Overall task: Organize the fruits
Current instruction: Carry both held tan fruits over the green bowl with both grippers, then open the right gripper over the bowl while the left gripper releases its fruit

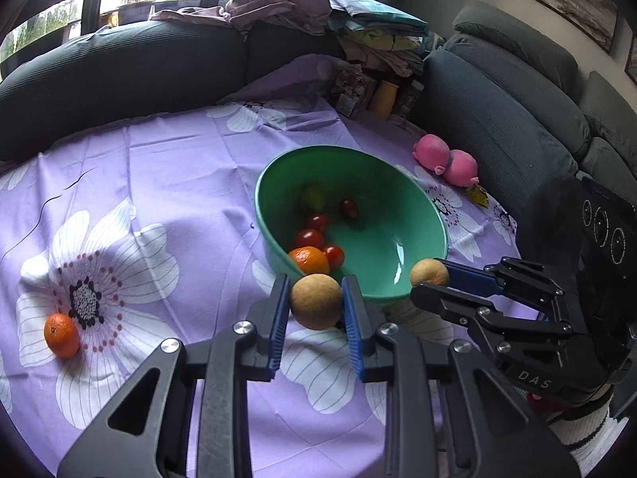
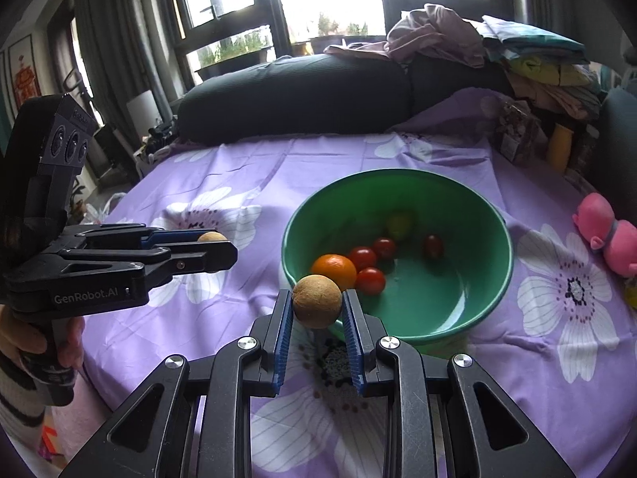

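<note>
A green bowl [image 1: 398, 215] [image 2: 469, 207] sits on the purple flowered cloth and holds an orange [image 1: 309, 259] [image 2: 334, 270], several red tomatoes [image 1: 309, 237] [image 2: 370, 281] and a greenish fruit [image 1: 312, 196]. My left gripper [image 1: 315, 302] is shut on a round tan fruit [image 1: 316, 300] above the cloth at the bowl's near rim; it shows in the right wrist view [image 2: 213, 249]. My right gripper [image 2: 317, 302] is shut on another tan fruit [image 2: 317, 300] at the bowl's near edge; it shows in the left wrist view [image 1: 428, 279]. A loose orange [image 1: 61, 335] lies on the cloth at left.
A pink plush toy [image 1: 446, 159] [image 2: 609, 235] lies right of the bowl. Jars and packets [image 1: 370, 91] stand at the back. Dark sofa cushions [image 1: 119, 67] ring the table, with piled clothes [image 1: 318, 4] behind.
</note>
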A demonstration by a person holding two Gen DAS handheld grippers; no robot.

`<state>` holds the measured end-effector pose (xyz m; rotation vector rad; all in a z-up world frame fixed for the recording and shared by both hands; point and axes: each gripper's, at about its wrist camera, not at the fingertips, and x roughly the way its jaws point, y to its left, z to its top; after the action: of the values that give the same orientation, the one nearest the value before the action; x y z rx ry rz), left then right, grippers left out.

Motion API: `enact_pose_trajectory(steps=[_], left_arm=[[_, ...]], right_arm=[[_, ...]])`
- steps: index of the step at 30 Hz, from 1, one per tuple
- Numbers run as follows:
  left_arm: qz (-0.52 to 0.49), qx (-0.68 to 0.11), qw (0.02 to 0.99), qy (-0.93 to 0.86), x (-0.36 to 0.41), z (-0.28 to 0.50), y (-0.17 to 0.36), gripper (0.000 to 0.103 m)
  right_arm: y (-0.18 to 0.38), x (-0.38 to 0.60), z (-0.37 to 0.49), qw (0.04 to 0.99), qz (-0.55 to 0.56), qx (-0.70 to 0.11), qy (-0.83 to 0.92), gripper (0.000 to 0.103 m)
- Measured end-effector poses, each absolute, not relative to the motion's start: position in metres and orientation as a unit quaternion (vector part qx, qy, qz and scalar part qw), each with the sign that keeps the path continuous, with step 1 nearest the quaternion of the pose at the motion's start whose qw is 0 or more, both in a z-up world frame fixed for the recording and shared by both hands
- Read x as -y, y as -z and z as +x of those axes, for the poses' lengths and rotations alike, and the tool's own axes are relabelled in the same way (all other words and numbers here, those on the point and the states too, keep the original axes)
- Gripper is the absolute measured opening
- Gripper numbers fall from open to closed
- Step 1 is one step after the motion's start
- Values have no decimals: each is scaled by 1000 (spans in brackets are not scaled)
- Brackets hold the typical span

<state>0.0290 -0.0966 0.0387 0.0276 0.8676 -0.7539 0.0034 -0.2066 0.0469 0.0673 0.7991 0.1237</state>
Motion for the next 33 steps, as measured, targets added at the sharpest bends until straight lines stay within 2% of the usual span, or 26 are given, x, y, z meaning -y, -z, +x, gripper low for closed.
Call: enact_pose_trajectory(steps=[14,33], left_arm=[[53,-429,821,372,146,43,-16,26],[80,-429,825,360,150,41,-6,26]], right_arm=[[-35,234,12,918,40,-394,-31,27],[-24,237,17,910,41,-411,-28,27]])
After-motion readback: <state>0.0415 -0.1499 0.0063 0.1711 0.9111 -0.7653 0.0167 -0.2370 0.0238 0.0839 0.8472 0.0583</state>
